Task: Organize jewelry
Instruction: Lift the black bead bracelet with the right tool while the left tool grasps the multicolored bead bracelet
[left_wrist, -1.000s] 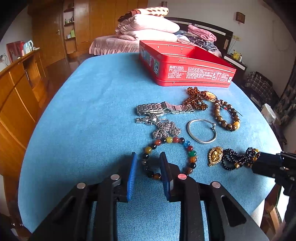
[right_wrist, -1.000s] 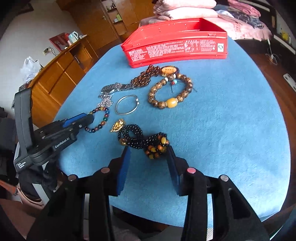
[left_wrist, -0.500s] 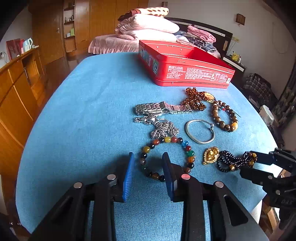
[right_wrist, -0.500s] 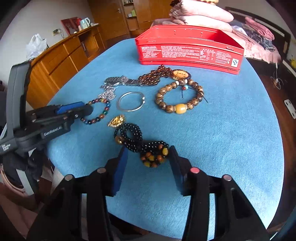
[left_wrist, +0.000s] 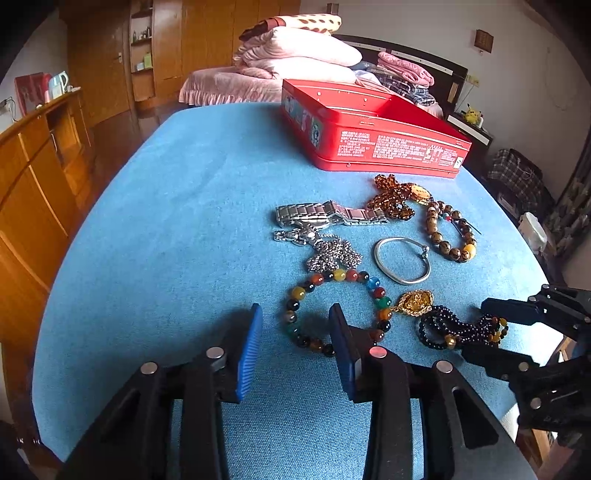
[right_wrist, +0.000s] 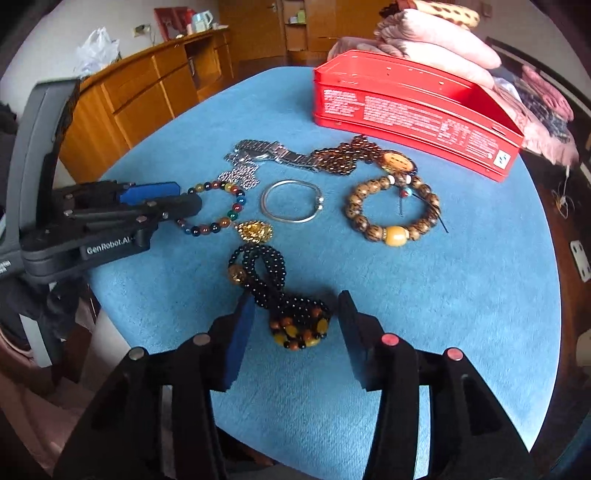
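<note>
- Left gripper (left_wrist: 295, 325): jaws opening, with a gap between the blue pads. The near arc of the multicoloured bead bracelet (left_wrist: 334, 275) lies on the cloth between them; neither pad presses on it.
- Right gripper (right_wrist: 297, 317): jaws opening, straddling the amber end of the black bead strand (right_wrist: 275, 280), pads clear of the beads.
- Left wrist view alone shows the open top of the red tin (left_wrist: 369, 122) and its pictured end wall; the tin stands at the far side of the blue tablecloth (left_wrist: 177, 206).
- Right wrist view alone shows the left gripper from the side, its lettered body, and the amber bead cluster close up.
- Between tin and grippers, seen in both views: steel watch band (left_wrist: 332, 216), silver chain (left_wrist: 332, 254), silver bangle (left_wrist: 400, 260), brown wooden-bead bracelet (left_wrist: 448, 236), amber bead necklace (left_wrist: 393, 195), gold pendant (left_wrist: 415, 302) touching the black strand.
</note>
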